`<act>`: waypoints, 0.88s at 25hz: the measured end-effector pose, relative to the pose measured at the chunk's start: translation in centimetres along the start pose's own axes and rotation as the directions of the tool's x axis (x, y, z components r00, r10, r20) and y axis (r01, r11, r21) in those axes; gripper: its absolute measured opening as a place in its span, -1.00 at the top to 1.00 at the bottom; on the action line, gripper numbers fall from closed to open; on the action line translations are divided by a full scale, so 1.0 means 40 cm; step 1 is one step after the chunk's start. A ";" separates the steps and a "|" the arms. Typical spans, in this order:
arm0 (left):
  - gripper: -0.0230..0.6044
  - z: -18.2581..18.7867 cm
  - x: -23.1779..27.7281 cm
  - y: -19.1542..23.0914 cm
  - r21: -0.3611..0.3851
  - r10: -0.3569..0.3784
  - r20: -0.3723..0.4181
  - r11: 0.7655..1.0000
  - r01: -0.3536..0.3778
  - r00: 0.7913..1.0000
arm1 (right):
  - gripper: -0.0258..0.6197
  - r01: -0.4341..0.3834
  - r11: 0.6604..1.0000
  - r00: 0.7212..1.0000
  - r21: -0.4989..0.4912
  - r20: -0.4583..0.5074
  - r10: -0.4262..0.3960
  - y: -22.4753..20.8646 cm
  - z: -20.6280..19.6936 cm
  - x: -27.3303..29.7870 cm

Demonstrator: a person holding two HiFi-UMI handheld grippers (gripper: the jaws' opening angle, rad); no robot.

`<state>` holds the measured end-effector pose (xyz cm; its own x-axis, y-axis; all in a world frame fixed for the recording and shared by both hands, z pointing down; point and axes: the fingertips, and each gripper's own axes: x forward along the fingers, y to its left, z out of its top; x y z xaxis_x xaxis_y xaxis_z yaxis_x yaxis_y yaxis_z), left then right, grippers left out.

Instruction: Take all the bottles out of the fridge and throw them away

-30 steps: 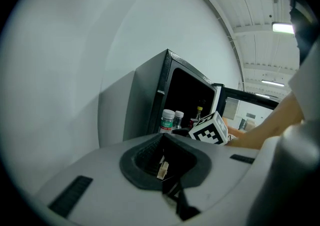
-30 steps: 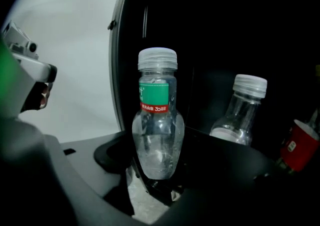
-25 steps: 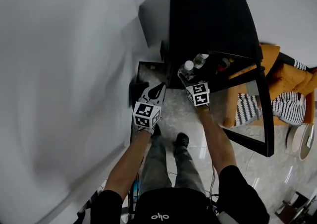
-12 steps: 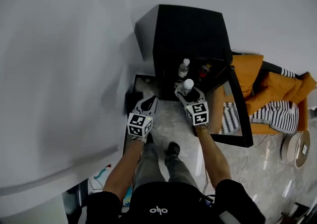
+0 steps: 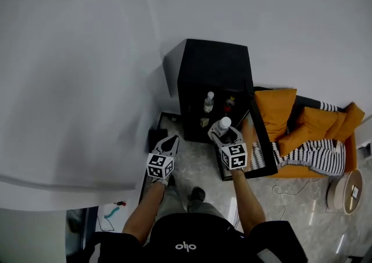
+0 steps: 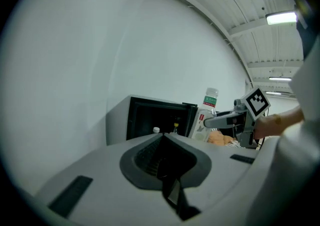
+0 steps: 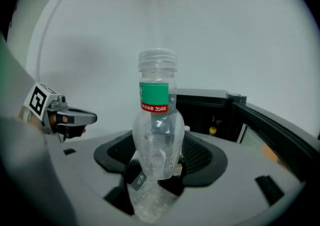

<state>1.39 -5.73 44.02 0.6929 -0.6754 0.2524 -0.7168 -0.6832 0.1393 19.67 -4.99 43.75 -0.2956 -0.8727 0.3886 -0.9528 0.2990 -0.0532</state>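
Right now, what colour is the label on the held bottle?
The label on the bottle is green with a red lower band; clearest in the right gripper view.

The clear plastic bottle [image 7: 157, 135] is showing a smooth, glossy skin. The fridge [image 5: 215, 64] is looking matt black, while the pale floor [image 5: 197, 151] is gleaming like polished stone.

The pale glossy floor [image 5: 195, 151] fills the lower middle of the head view. On it, the black fridge [image 5: 212, 64] stands at centre with its door open, and orange cushions [image 5: 279, 113] and a striped cloth [image 5: 317, 154] lie just to its right. Inside the fridge, a shelf carries an upright clear bottle [image 5: 208, 103], with a smaller red-topped bottle [image 5: 229, 103] beside it.
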 end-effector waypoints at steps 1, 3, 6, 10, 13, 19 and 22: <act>0.91 0.009 -0.011 0.000 -0.001 0.013 0.012 1.000 -0.013 1.000 | 0.01 -0.004 1.000 1.000 -0.003 0.003 0.004 0.002 0.007 -0.016; 0.91 0.019 -0.039 -0.002 -0.005 0.038 0.032 0.999 -0.037 0.999 | 0.01 -0.012 1.000 1.000 -0.016 0.007 0.013 0.008 0.012 -0.046; 0.91 0.025 -0.072 -0.010 -0.015 0.067 0.046 0.998 -0.066 0.997 | 0.01 -0.023 0.999 1.000 -0.031 0.010 0.024 0.007 0.021 -0.084; 0.91 0.036 -0.089 -0.003 -0.016 0.093 0.063 0.996 -0.092 0.994 | 0.01 -0.041 0.998 0.999 -0.042 0.012 0.042 0.002 0.033 -0.091; 0.91 0.047 -0.106 0.009 -0.015 0.117 0.070 0.993 -0.116 0.991 | 0.01 -0.065 0.997 0.998 -0.048 0.009 0.065 0.013 0.039 -0.082; 0.91 0.062 -0.157 0.045 -0.030 0.176 0.085 0.984 -0.174 0.981 | 0.01 -0.145 0.986 0.989 -0.078 -0.014 0.144 0.079 0.052 -0.040; 0.91 0.061 -0.189 0.069 -0.041 0.211 0.085 0.977 -0.208 0.974 | 0.01 -0.201 0.975 0.979 -0.098 -0.028 0.200 0.131 0.057 -0.003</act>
<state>-5.64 -3.20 40.16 0.5304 -0.8253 0.1937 -0.8477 -0.5158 0.1234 14.55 -4.19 41.33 -0.4778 -0.7842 0.3959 -0.8622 0.5050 -0.0401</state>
